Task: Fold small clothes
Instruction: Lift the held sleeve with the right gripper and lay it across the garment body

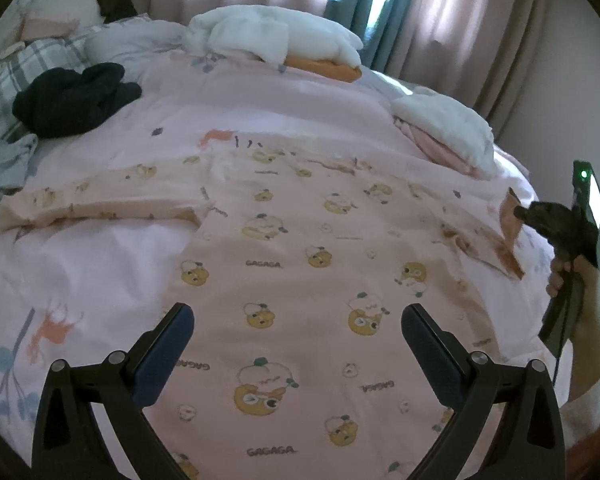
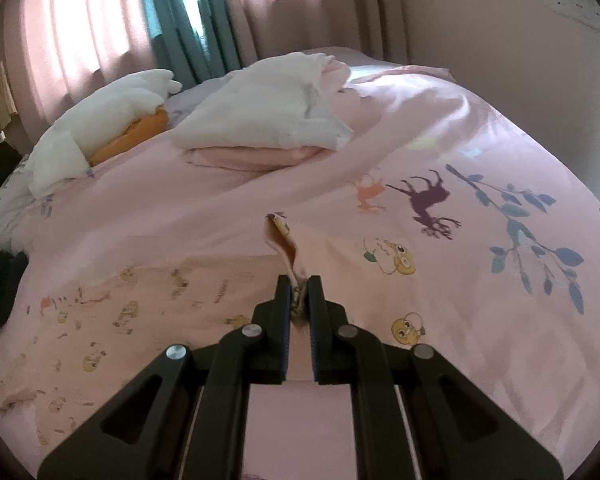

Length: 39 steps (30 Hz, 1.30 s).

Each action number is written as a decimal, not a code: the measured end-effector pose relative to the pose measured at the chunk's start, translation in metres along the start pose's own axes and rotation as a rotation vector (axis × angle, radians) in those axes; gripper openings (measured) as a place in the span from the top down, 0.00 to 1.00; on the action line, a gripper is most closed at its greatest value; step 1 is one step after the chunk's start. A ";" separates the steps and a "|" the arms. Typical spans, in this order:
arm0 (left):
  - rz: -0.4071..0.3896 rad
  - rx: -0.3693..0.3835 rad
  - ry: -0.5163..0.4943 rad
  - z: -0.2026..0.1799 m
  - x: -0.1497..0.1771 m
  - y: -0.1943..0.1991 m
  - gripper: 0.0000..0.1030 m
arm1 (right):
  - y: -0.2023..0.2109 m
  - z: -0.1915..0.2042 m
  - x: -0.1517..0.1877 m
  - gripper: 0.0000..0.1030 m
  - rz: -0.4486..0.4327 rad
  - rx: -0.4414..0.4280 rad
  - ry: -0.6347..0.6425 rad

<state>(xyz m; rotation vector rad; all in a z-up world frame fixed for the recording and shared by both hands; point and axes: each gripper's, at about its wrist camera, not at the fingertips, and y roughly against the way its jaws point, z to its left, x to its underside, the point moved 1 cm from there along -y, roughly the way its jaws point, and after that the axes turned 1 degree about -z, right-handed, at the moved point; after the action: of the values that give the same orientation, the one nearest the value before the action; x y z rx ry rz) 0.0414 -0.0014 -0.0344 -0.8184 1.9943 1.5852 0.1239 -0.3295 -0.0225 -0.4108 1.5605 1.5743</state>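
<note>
Folded white-pink pile [image 2: 260, 120] lies beyond right hand-held gripper [image 2: 299, 304] pinching shirt [image 1: 300, 280] sleeve; left hand-held gripper [image 1: 298, 344] spread.

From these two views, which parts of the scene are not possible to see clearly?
- Pink printed top: its lower hem is cut off by the bottom edge and the left gripper in the left wrist view.
- Its pinched sleeve: the cuff is hidden between the right gripper fingers.
- Black garment: too crumpled to identify.
- Folded piles: lower layers are covered.
</note>
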 end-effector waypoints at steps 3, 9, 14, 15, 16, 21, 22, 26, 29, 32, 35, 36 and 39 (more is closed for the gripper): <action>0.000 0.009 -0.003 0.001 0.000 0.002 0.00 | 0.001 0.011 -0.001 0.91 0.002 -0.008 0.006; 0.008 0.030 0.002 0.004 0.001 0.004 0.00 | -0.001 0.038 0.001 0.91 0.013 -0.019 0.038; 0.010 0.033 0.004 0.009 0.000 0.007 0.00 | -0.004 0.055 0.003 0.91 0.027 -0.042 0.036; 0.006 0.031 0.009 0.010 0.000 0.008 0.00 | -0.005 0.059 0.003 0.91 0.032 -0.046 0.034; -0.004 0.016 0.017 0.012 -0.001 0.009 0.00 | -0.007 0.064 0.004 0.91 0.036 -0.050 0.035; -0.059 -0.075 -0.024 0.015 -0.001 0.016 0.00 | -0.013 0.088 0.006 0.91 0.060 -0.088 0.031; -0.050 -0.054 -0.017 0.018 -0.002 0.016 0.00 | -0.014 0.094 0.006 0.91 0.072 -0.095 0.031; -0.022 0.028 0.049 0.031 -0.006 0.017 0.00 | -0.020 0.119 0.011 0.91 0.095 -0.119 0.013; -0.024 0.025 0.059 0.038 -0.009 0.020 0.00 | -0.026 0.140 0.019 0.91 0.121 -0.153 0.004; -0.050 -0.033 0.051 0.045 -0.011 0.025 0.00 | -0.031 0.162 0.027 0.91 0.130 -0.156 0.026; -0.060 -0.025 0.082 0.057 -0.013 0.028 0.00 | -0.036 0.180 0.034 0.91 0.139 -0.168 0.044; -0.059 -0.018 0.095 0.061 -0.014 0.028 0.00 | -0.037 0.183 0.035 0.91 0.143 -0.168 0.045; -0.060 -0.059 0.111 0.076 -0.016 0.028 0.00 | -0.042 0.198 0.037 0.91 0.160 -0.183 0.050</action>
<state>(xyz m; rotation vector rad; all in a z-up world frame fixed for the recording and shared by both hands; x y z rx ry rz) 0.0330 0.0792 -0.0216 -0.9994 1.9874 1.6026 0.1993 -0.1394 -0.0444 -0.4373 1.5234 1.8519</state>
